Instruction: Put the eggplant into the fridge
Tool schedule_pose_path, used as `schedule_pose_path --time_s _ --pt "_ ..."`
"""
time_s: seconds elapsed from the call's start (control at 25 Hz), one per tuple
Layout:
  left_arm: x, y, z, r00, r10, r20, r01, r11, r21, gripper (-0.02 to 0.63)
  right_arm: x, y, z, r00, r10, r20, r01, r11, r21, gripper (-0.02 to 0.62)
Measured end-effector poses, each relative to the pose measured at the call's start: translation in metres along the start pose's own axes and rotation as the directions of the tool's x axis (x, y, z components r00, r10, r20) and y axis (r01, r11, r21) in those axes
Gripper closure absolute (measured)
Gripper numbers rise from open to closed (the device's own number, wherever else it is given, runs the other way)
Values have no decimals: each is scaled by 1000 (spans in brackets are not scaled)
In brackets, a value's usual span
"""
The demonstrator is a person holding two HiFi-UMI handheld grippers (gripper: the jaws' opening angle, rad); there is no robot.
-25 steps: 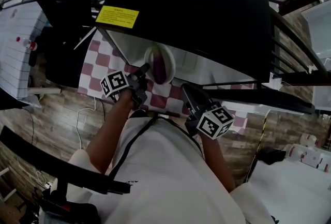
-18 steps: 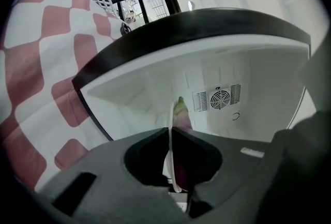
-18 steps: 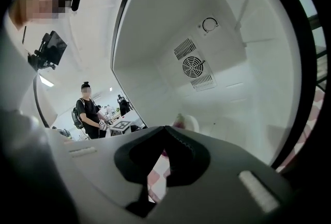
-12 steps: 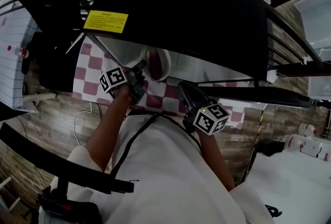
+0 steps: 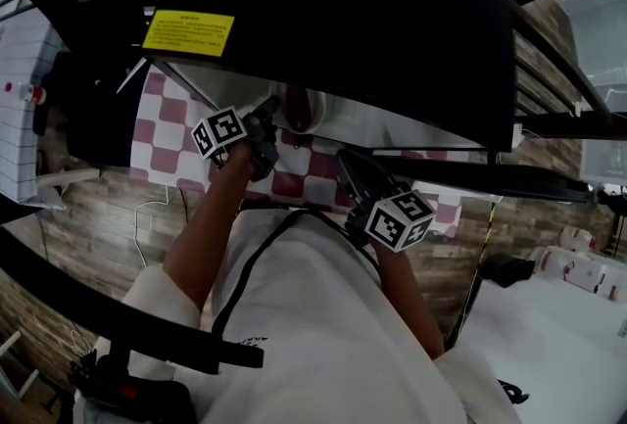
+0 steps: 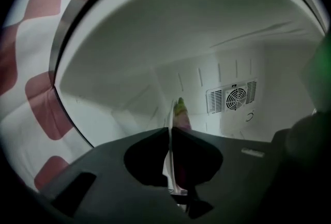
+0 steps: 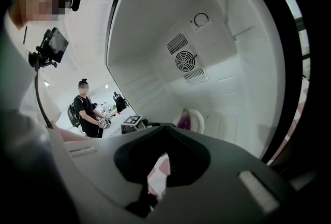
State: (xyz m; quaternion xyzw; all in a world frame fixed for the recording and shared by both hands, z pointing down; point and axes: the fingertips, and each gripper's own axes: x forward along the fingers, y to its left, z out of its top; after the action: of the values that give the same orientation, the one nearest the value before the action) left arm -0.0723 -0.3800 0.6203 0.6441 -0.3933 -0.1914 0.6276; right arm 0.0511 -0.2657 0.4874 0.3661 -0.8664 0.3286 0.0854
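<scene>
A purple eggplant (image 5: 297, 106) with a green stem lies on a white plate (image 5: 315, 107), which is half hidden under the black fridge's (image 5: 372, 11) top. My left gripper (image 5: 271, 115) is shut on the plate's near rim and holds it inside the fridge opening. In the left gripper view the rim (image 6: 169, 130) stands edge-on between the jaws, with the eggplant (image 6: 181, 112) behind it. My right gripper (image 5: 346, 163) hovers just right of the plate at the opening, shut and holding nothing. The right gripper view shows the plate (image 7: 196, 120) and eggplant (image 7: 184, 121) in the white interior.
The fridge stands on a red-and-white checkered cloth (image 5: 162, 133) and carries a yellow label (image 5: 188, 30). A round fan grille (image 6: 235, 98) sits in its back wall. Dark rails (image 5: 549, 182) run to the right. A person (image 7: 87, 109) stands behind in the right gripper view.
The left gripper has carried the plate deeper into the fridge, so more of the plate and eggplant is hidden under the fridge's top. The right gripper has barely shifted.
</scene>
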Motion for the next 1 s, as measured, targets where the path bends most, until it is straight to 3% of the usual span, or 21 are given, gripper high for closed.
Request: schedule_pose_path --time_s 1.0 --pt "32 23 -4 998 34 55 -33 999 -16 580 11 -16 -9 1000 -9 -28 8 999 -43 589"
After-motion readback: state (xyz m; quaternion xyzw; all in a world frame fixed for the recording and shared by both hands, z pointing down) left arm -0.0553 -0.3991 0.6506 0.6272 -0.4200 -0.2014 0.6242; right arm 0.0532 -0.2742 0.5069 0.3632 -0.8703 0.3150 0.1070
